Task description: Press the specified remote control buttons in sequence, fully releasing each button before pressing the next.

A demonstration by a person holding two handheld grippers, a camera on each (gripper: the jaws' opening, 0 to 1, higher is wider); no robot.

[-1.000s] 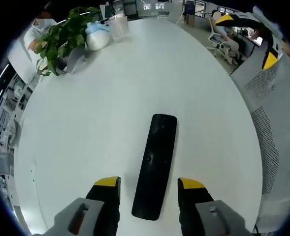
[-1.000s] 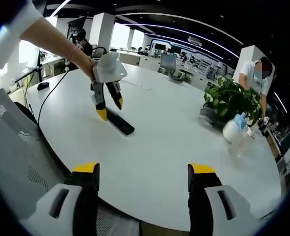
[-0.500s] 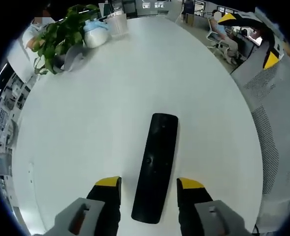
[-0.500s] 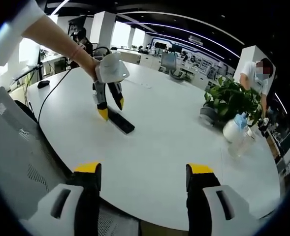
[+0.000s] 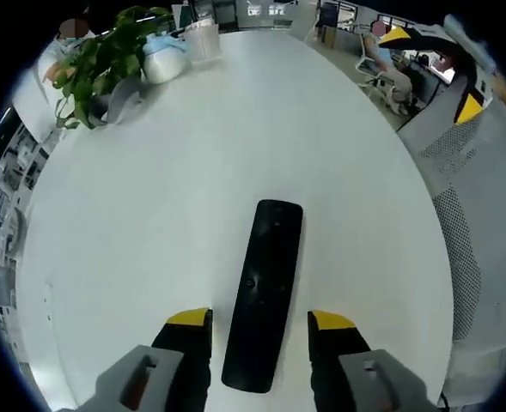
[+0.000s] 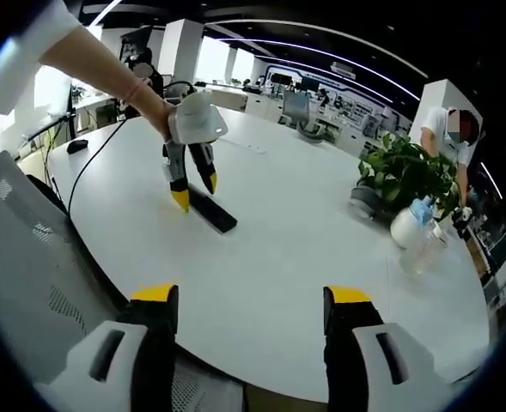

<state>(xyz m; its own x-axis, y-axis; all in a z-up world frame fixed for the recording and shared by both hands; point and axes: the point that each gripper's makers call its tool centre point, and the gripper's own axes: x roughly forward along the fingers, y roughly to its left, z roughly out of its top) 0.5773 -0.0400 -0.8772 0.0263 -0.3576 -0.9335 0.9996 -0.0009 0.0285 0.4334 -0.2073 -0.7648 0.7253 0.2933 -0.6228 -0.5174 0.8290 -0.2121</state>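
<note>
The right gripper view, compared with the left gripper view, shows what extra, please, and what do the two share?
The right gripper view alone has the person's hand holding the left gripper, a black cable and the right gripper. The left gripper view alone looks straight down the black remote control, lying between its open jaws. Shared: the remote, the white table, the potted plant and the mesh chair.

The left gripper view looks steeply down from close above the white table (image 5: 149, 223), its jaws straddling the near end of the remote control (image 5: 264, 292). The right gripper view looks level across the table (image 6: 270, 257) from its edge, farther off. Both share the remote (image 6: 211, 211) and potted plant (image 5: 98, 60) (image 6: 403, 172).
</note>
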